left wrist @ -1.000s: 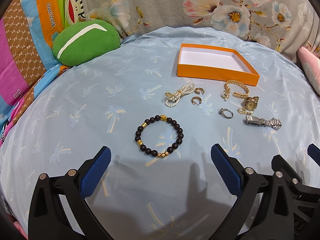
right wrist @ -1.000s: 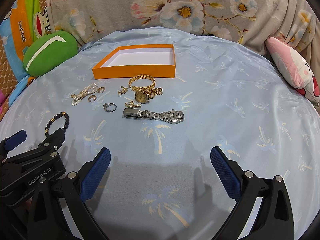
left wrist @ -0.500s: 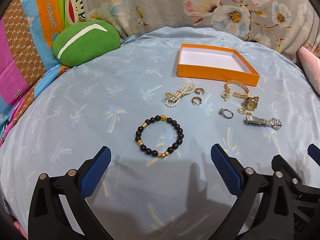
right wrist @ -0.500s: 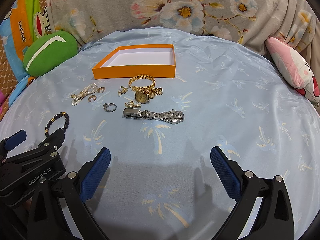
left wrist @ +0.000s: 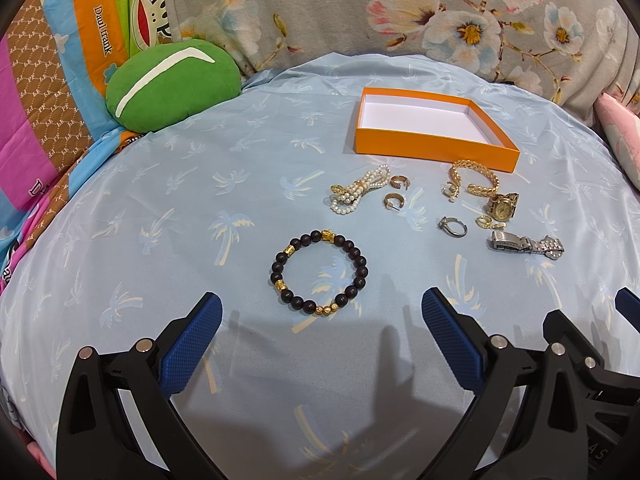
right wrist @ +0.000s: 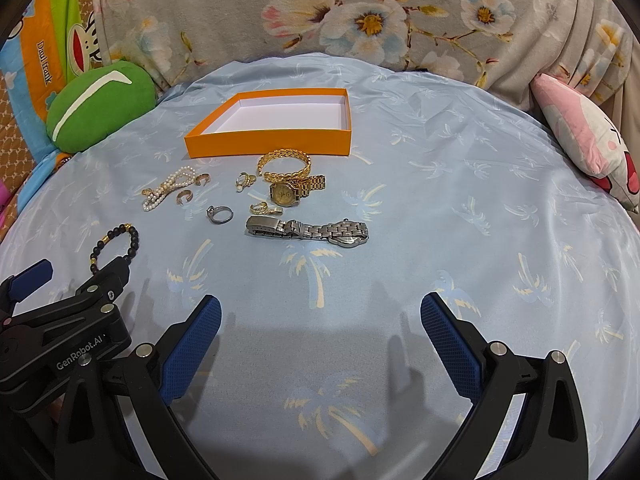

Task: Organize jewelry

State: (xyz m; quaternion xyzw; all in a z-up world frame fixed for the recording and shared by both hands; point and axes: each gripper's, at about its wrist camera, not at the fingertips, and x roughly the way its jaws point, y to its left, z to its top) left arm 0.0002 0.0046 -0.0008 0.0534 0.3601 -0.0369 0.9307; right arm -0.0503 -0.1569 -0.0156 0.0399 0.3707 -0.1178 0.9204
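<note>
An empty orange box [left wrist: 432,146] [right wrist: 268,142] sits at the back of the blue cloth. In front of it lie a pearl bracelet [left wrist: 360,192], two gold hoop earrings [left wrist: 394,201], a gold chain bracelet [left wrist: 476,178], a gold watch [left wrist: 502,206], a silver ring [left wrist: 452,227] and a silver watch [right wrist: 308,231]. A black bead bracelet [left wrist: 320,272] lies just ahead of my left gripper [left wrist: 320,332], which is open and empty. My right gripper [right wrist: 320,332] is open and empty, nearer than the silver watch.
A green cushion [left wrist: 172,84] lies at the back left. A pink cushion [right wrist: 588,140] lies at the right edge. A floral cloth [right wrist: 360,12] rises behind the blue cloth [right wrist: 460,200]. The left gripper's body [right wrist: 60,320] shows at the right wrist view's lower left.
</note>
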